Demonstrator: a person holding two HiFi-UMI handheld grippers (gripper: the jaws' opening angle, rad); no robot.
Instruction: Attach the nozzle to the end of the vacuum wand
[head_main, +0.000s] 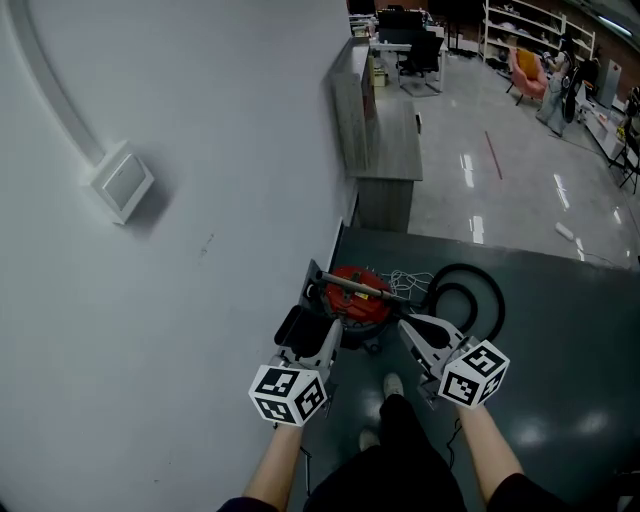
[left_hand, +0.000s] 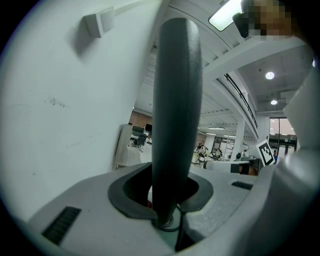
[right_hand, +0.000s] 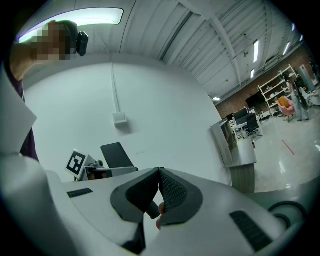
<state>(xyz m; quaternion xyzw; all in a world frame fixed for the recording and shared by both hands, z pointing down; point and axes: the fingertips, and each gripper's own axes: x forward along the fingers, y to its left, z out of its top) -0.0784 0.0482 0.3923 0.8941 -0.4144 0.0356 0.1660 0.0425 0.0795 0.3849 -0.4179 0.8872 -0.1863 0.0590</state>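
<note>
Left claw (left_hand: 165, 194) is clamped on the dark nozzle (left_hand: 176, 105), which stands upright between its jaws and rises well past the tips. Right claw (right_hand: 159, 192) has its jaws pressed together with nothing in them. From the head view, both claws hang side by side just short of the red vacuum (head_main: 352, 305). The wand (head_main: 368, 289) lies across its top, apart from the nozzle, and a black hose (head_main: 466, 268) coils to the right.

A grey counter (head_main: 390, 150) stands against the white wall (head_main: 200, 100).
</note>
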